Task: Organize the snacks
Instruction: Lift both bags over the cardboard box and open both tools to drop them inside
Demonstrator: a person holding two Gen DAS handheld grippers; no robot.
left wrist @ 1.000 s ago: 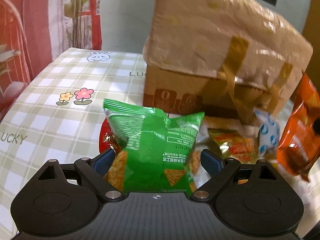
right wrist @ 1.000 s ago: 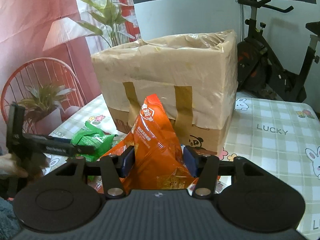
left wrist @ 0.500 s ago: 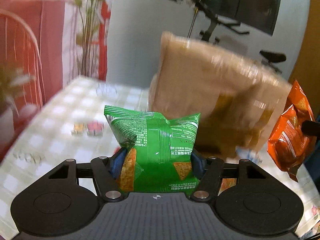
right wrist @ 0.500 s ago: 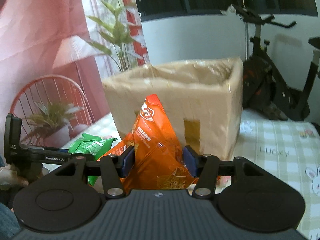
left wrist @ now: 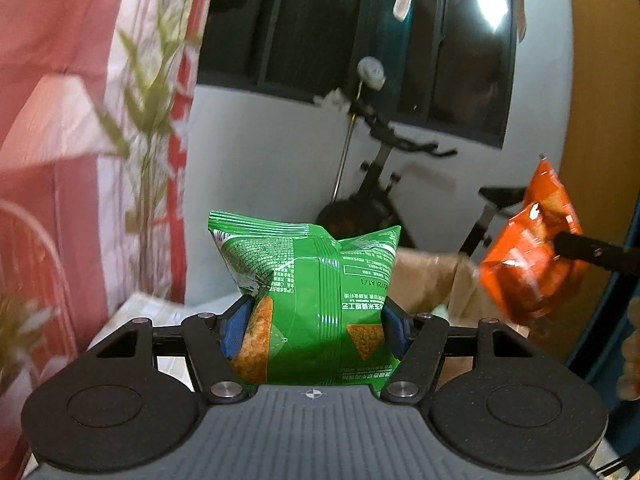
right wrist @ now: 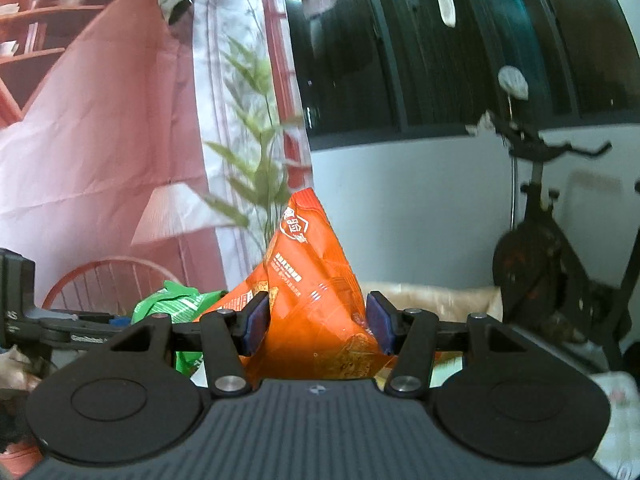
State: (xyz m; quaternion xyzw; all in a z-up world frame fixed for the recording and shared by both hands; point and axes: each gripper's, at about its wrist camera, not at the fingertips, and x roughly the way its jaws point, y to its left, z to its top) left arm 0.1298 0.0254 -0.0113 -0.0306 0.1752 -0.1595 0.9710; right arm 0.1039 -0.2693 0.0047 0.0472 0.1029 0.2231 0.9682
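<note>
Snack bags held up in both grippers.
Left gripper (left wrist: 314, 326) squeezes the green chip bag (left wrist: 308, 280) between its blue pads, and the right gripper (right wrist: 316, 322) squeezes the orange chip bag (right wrist: 316, 292) the same way. Both bags are up in the air, above the open cardboard box (left wrist: 432, 280), with an exercise bike (right wrist: 560, 248) behind.
</note>
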